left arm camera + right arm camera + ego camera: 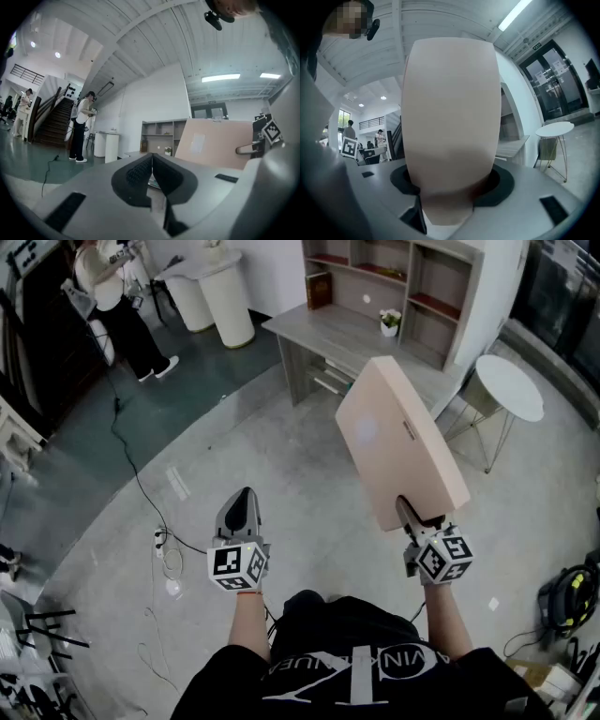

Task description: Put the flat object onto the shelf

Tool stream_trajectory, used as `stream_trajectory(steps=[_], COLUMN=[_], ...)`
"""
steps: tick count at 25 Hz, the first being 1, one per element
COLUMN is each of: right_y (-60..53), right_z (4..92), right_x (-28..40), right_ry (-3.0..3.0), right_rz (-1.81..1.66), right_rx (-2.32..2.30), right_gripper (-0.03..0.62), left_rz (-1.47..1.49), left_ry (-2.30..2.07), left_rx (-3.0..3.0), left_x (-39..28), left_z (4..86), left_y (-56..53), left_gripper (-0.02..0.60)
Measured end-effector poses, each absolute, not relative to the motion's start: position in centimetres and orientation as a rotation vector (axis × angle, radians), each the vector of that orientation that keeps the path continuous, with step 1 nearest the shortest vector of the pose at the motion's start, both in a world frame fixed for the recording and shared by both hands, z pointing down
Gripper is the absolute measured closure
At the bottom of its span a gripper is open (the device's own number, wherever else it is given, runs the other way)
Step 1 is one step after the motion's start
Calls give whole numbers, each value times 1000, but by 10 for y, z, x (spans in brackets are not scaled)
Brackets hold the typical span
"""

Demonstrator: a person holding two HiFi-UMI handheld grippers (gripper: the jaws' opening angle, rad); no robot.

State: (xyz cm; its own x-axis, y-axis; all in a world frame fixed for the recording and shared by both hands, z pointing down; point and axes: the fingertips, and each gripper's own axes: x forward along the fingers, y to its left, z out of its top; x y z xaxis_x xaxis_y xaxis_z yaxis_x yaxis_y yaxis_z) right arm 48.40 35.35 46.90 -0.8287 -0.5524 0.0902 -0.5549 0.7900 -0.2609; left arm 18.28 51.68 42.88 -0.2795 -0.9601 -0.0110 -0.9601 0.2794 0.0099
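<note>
Your right gripper (410, 514) is closed on the flat board (398, 442) and pinches it at the end nearest to you. The rest of the board sticks up and away in front of the gripper, tipped a little. Holding it by one end lets the far end go first, and I think that will help when you slide it onto the shelf (394, 277). The shelf stands at the back of the desk (342, 334), well ahead of the gripper and past the far end of the board, so the board is not on it yet. Your left gripper (244, 507) is off to the left of the right one, well apart from the board. Its two jaws are pressed together with nothing between them. It looks to be out of the way because one gripper is enough to carry the board. A small plant pot (390, 322) sits on the desk in front of the shelf, so I think you must lift the board past it. The board is long and held only at one end, so it could wobble or slip if you rush
</note>
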Motion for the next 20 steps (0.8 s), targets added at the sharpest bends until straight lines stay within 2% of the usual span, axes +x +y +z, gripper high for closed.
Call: stream_trajectory(steps=[20], right_y=[324], right_z=[478], right_x=[479], right_ry=[-2980], right_rz=[492], right_rx=[933], right_gripper=[307], left_rz=[17], left_ry=[2581], left_rx=[-1855], left_x=[165], left_z=[439], left_y=[501], left_gripper=[575])
